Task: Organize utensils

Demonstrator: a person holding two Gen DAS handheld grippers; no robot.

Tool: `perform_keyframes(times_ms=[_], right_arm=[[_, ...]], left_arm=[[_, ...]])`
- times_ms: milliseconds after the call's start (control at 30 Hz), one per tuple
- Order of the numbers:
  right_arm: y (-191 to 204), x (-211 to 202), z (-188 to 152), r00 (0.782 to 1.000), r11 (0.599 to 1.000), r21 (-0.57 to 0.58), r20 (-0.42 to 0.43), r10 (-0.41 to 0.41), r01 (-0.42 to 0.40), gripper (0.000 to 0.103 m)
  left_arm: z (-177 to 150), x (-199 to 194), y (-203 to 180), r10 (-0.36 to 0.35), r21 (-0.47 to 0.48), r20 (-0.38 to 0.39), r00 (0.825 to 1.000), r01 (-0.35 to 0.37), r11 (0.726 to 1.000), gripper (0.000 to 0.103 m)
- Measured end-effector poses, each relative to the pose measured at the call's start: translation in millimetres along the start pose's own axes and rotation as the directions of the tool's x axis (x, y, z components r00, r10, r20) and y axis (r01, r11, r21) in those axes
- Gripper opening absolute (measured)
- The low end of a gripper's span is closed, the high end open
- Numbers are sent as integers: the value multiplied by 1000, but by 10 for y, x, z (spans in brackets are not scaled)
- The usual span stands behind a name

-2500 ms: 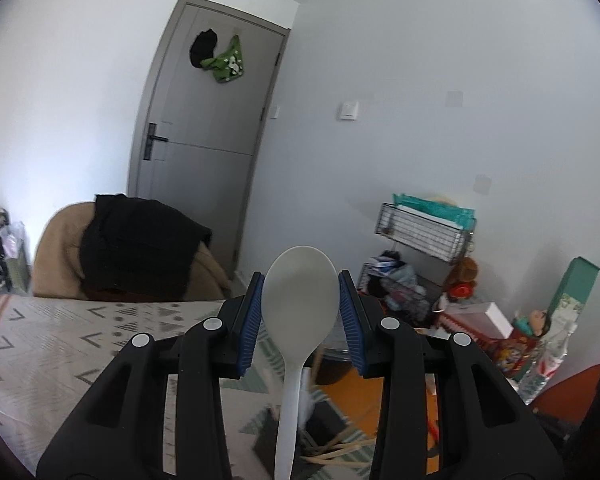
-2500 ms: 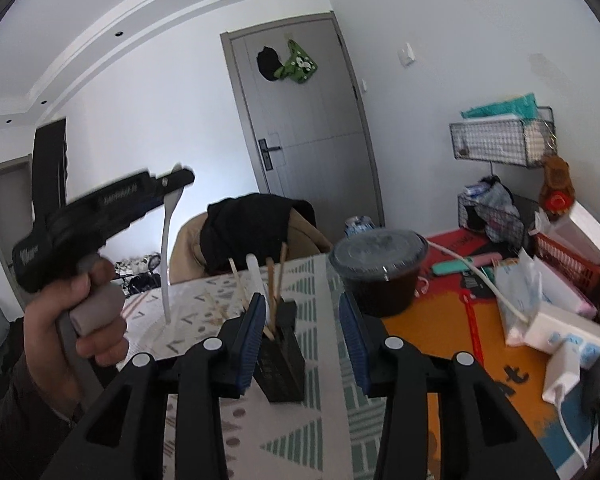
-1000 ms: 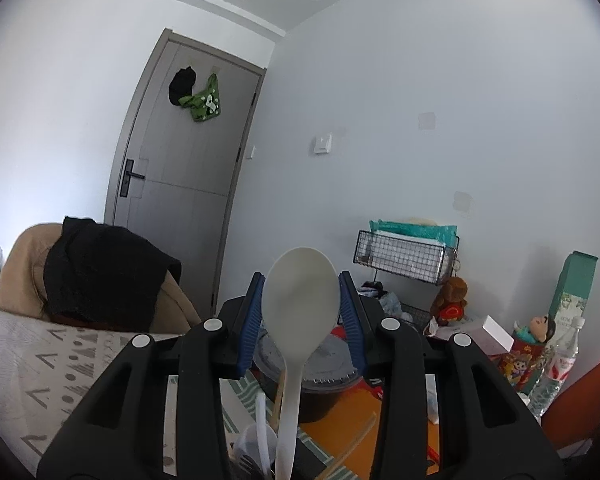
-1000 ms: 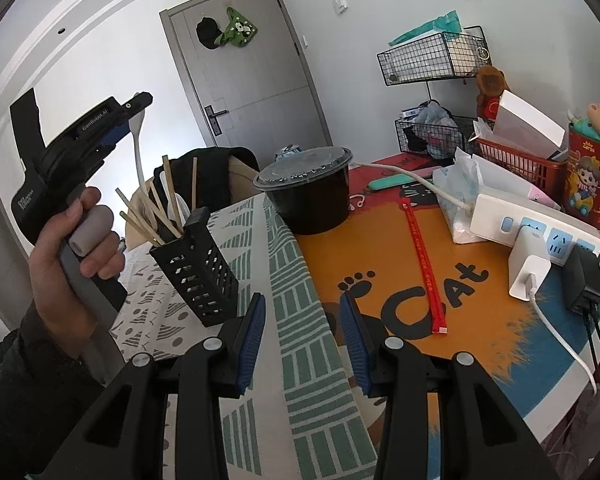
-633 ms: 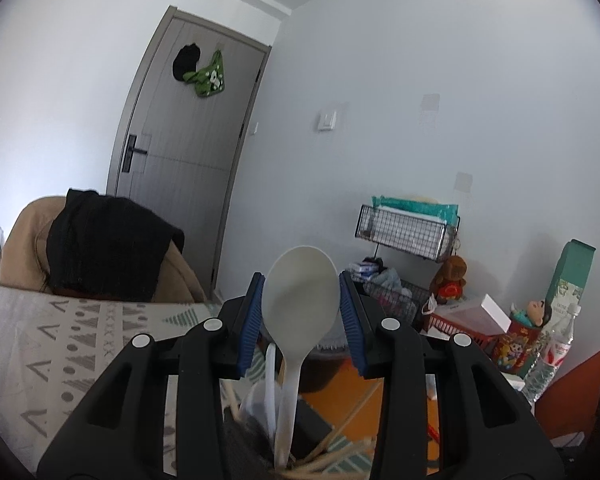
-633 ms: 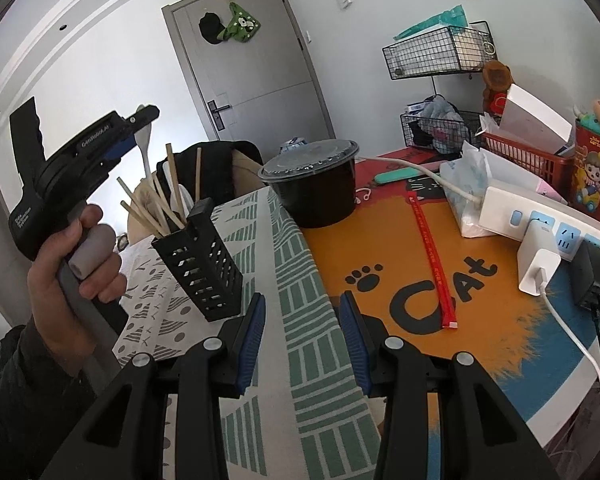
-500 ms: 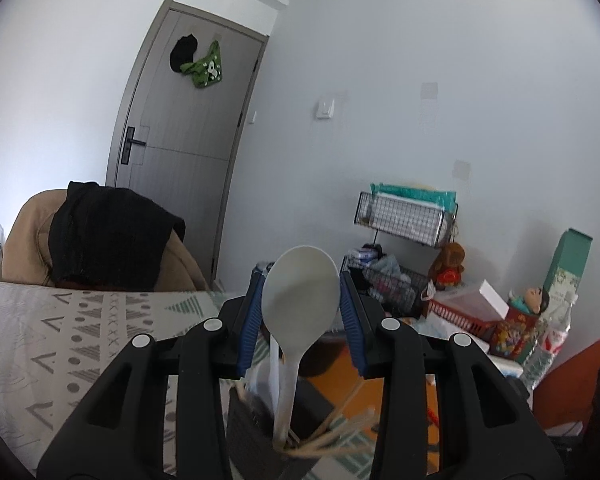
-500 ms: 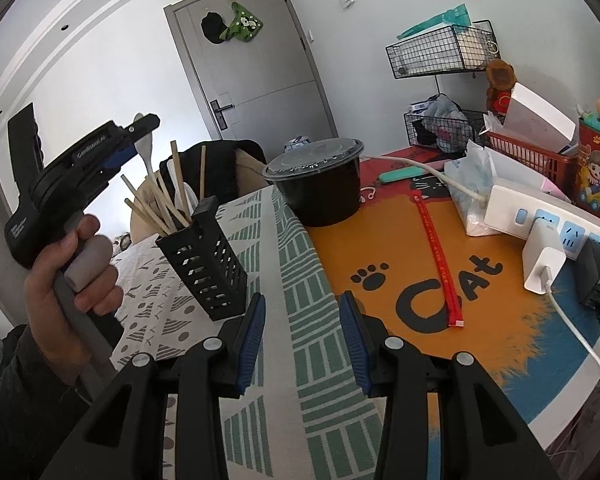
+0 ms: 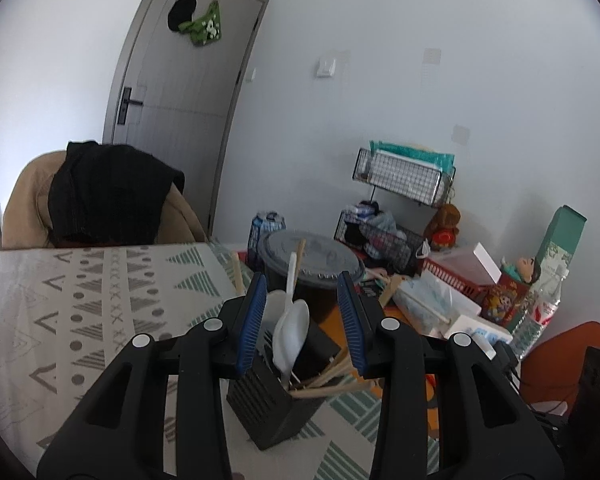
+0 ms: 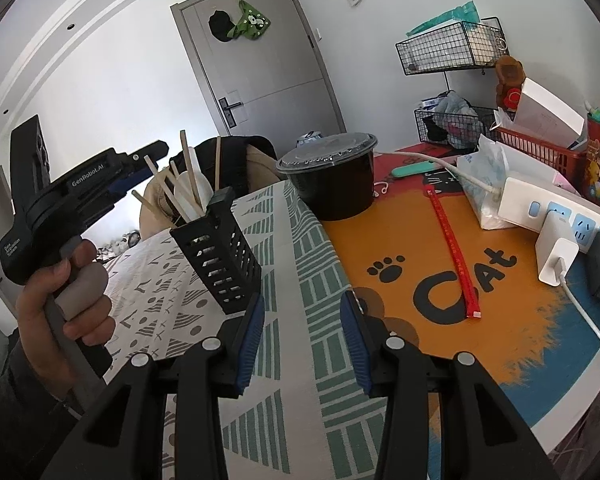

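Now the white spoon [image 9: 291, 336] stands bowl-up in the black slotted holder [image 9: 272, 404], just ahead of my left fingers [image 9: 252, 320] and between their two blue pads, with bare gaps on both sides of the bowl; those fingers are spread wide and hold nothing. Beside the spoon in the same holder sit wooden chopsticks [image 9: 328, 376], fanning out to the right of my left fingers, and another white utensil [image 9: 290, 276] rises behind the spoon. From my right side, the holder [image 10: 220, 256] stands ahead of my right fingers [image 10: 252, 336] and a little left of them, tilted in the fisheye, chopsticks [image 10: 188, 168] and the pale spoon bowl [image 10: 190, 194] poking from its top. My right fingers are also spread wide, holding nothing, hovering over the patterned cloth [image 10: 296, 292] on the bench. My left hand [image 10: 72, 292] grips its tool with the fingertips just beside the utensil tops. Beyond the holder, a black lidded bowl [image 10: 332, 176] rests near the line where the cloth meets the orange cat mat [image 10: 420, 256]. Right of my right fingers a red strip [image 10: 452, 248] lies on that mat, and further right a white power strip [image 10: 556, 216] with a plugged-in charger. A grey door [image 10: 260, 64] closes the room beyond.
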State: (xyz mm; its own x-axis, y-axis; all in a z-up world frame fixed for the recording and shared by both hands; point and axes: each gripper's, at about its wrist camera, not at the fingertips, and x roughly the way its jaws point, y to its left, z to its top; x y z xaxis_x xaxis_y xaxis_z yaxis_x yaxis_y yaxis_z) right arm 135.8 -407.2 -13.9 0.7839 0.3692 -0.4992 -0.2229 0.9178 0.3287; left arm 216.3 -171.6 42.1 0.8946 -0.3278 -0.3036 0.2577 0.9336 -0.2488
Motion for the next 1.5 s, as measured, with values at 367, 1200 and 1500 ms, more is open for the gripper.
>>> perform_keyframes(times_ms=[367,1200,1500], right_arm=[[51,95,0,1000,1000,2,-7,22,-22,40],[925,268,87,990,984,-115,-22,136,-138,63],[1182,285,132,985,972,-156,-29,170,-173,78]], left_arm=[[47,-105,171,-10,-35,-40,999,9,999,64],[15,-1210,838,214,19,-8,977,-214,977,97],[-62,-1612,1026,285,1,6,958,-285,958,97]])
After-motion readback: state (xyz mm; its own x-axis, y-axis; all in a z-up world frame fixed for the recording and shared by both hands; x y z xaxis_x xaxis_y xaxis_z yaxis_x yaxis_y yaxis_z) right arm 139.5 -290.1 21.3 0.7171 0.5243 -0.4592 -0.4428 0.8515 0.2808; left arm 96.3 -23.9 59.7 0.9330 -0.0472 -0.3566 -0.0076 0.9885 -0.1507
